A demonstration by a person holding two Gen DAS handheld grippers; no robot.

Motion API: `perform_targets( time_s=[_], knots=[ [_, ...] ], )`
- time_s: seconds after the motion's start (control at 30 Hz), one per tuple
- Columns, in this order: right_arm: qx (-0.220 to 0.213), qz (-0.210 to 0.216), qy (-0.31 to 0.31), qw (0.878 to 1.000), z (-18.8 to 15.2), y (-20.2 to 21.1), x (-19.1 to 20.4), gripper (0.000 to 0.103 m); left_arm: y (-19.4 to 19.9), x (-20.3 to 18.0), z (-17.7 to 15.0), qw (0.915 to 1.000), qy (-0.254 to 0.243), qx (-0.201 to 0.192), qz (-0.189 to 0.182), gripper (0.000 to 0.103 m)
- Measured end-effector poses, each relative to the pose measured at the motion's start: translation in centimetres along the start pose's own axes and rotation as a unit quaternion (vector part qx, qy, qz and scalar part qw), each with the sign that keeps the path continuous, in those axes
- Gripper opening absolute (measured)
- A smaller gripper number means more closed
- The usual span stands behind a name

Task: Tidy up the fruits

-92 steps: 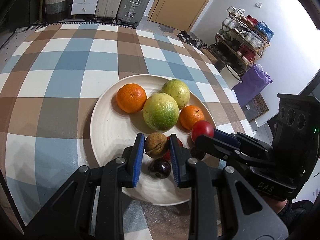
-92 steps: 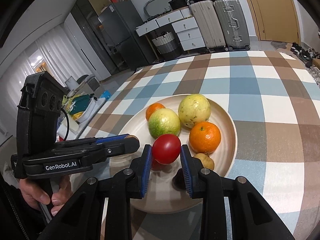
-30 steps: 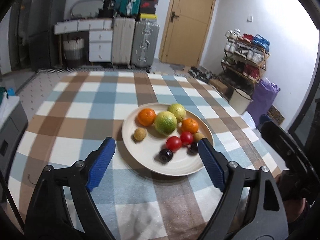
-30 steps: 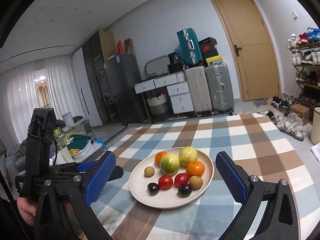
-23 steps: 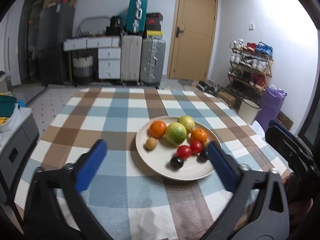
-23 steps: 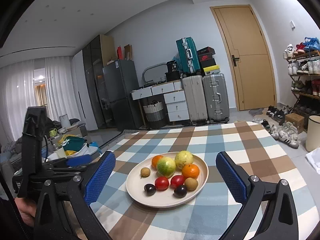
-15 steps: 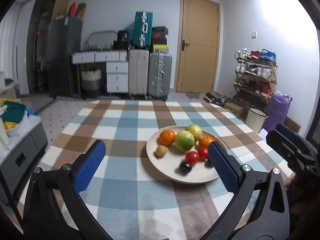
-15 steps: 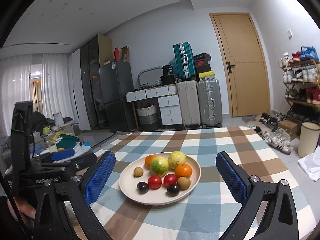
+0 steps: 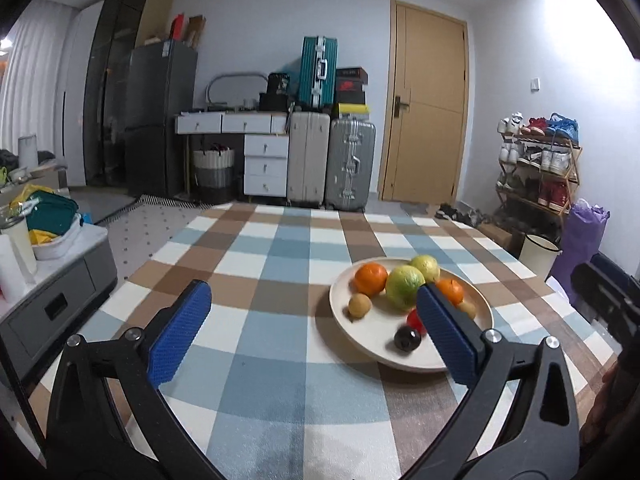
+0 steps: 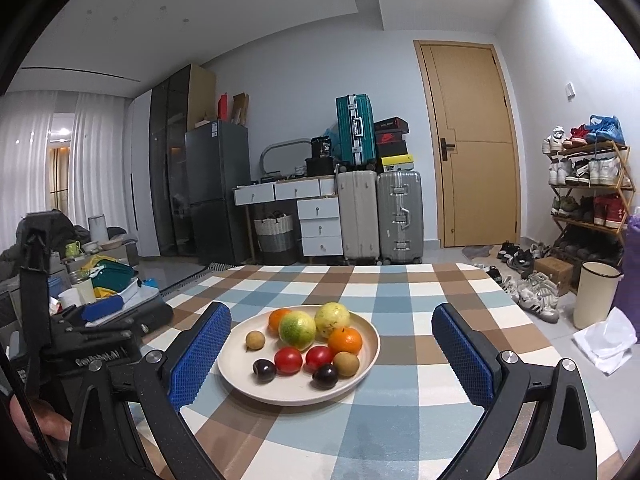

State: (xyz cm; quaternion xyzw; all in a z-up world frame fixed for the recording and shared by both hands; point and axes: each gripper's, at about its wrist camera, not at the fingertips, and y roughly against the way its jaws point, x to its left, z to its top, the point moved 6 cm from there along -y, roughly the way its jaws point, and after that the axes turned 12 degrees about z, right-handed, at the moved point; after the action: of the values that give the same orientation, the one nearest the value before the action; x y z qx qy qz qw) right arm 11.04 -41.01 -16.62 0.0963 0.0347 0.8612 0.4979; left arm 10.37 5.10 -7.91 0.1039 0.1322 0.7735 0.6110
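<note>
A cream plate [image 10: 362, 376] [image 9: 416, 360] on the checked tablecloth holds several fruits: two oranges [image 10: 345, 340], a green guava [image 10: 297, 329], a yellow-green one [image 10: 332, 320], two red tomatoes [image 10: 288, 360], two dark plums [image 10: 264, 370] and two small brown fruits [image 10: 255, 340]. My left gripper [image 9: 316, 336] stands wide open with nothing between its fingers, back from the plate, which lies to its right. My right gripper [image 10: 330, 354] is also wide open and empty, with the plate seen between its blue pads, farther off.
The checked tablecloth [image 9: 256, 280] covers the table, with bare cloth left of the plate. A low grey cabinet [image 9: 48, 300] with containers stands left of the table. Suitcases [image 10: 400, 216], drawers, a door and a shoe rack [image 10: 588, 192] line the room behind.
Both grippers have drawn back from the plate and tilted up, so more of the room shows. The left view has swung left, putting the plate on its right. The fruits lie unchanged.
</note>
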Motion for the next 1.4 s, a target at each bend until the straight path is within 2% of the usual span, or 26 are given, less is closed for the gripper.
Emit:
perform_targets(
  time_s=[0.17,0.27,0.37,1.4],
  knots=[
    [0.040,-0.008,-0.009,0.999,-0.8,-1.6,-0.5,0.102,-0.3,-1.7,-0.1,0.9992,-0.038,-0.001,-0.009,0.102],
    [0.064,-0.018,0.007,0.998,-1.3,-2.6,0.0,0.102,0.0,-2.4,0.0,0.9985,-0.051,-0.010,-0.017,0.102],
    [0.057,-0.020,0.025,0.998,-1.3,-2.3,0.7,0.102,-0.2,-2.2,0.2,0.9991,-0.040,-0.009,-0.014,0.102],
    [0.061,-0.020,0.020,0.998,-1.4,-2.4,0.2,0.103,-0.1,-2.4,0.2,0.9990,-0.043,-0.010,-0.013,0.102]
  ],
)
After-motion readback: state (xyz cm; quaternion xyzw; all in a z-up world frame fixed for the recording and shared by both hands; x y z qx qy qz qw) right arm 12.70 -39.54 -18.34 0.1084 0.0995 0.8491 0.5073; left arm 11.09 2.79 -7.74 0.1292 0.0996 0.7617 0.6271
